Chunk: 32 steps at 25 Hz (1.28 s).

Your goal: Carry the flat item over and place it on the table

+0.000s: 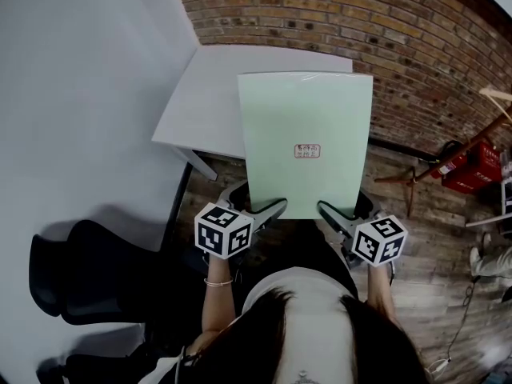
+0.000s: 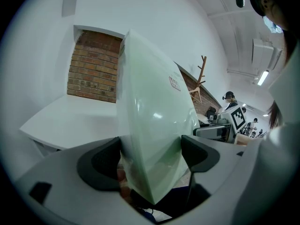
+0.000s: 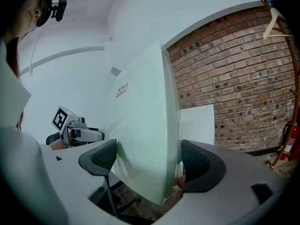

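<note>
I have the pale green flat item (image 1: 308,134) held from both sides. My left gripper (image 2: 152,158) has its jaws clamped on the near left corner, and my right gripper (image 3: 150,161) is clamped the same way on the near right corner. In each gripper view the glossy sheet fills the gap between the dark pads and bows a little.

From the head view, the item's far half overlaps the white table (image 1: 204,94) and its near half hangs over the wooden floor. I cannot tell whether it touches the tabletop. A brick wall (image 1: 384,22) stands beyond the table, and a black chair (image 1: 80,270) sits at near left.

A small white label (image 1: 307,151) with red print sits near the item's middle, but the print is too small for me to read.
</note>
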### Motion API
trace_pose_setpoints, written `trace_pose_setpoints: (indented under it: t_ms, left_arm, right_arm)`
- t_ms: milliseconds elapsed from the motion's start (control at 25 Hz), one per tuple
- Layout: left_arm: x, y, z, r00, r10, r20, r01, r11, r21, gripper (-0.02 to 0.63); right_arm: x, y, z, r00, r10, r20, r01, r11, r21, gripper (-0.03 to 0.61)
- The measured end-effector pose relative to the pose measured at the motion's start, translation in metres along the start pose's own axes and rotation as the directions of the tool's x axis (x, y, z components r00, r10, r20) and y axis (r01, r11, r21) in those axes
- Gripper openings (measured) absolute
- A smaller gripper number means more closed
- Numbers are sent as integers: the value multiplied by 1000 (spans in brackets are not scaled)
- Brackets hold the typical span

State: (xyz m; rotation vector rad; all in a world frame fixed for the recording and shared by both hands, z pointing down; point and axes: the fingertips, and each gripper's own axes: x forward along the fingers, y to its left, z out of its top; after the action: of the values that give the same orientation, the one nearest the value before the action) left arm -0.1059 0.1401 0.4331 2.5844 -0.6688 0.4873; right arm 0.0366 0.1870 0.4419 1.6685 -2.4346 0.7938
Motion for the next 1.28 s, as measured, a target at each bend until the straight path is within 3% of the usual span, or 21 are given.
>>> trace_pose_setpoints:
  t_ms: [1280]
  left_arm:
    - [94, 67, 57, 999, 38, -1, -38, 997, -66, 403]
  right_arm:
    - [84, -86, 63, 999, 31, -43, -33, 999, -25, 414]
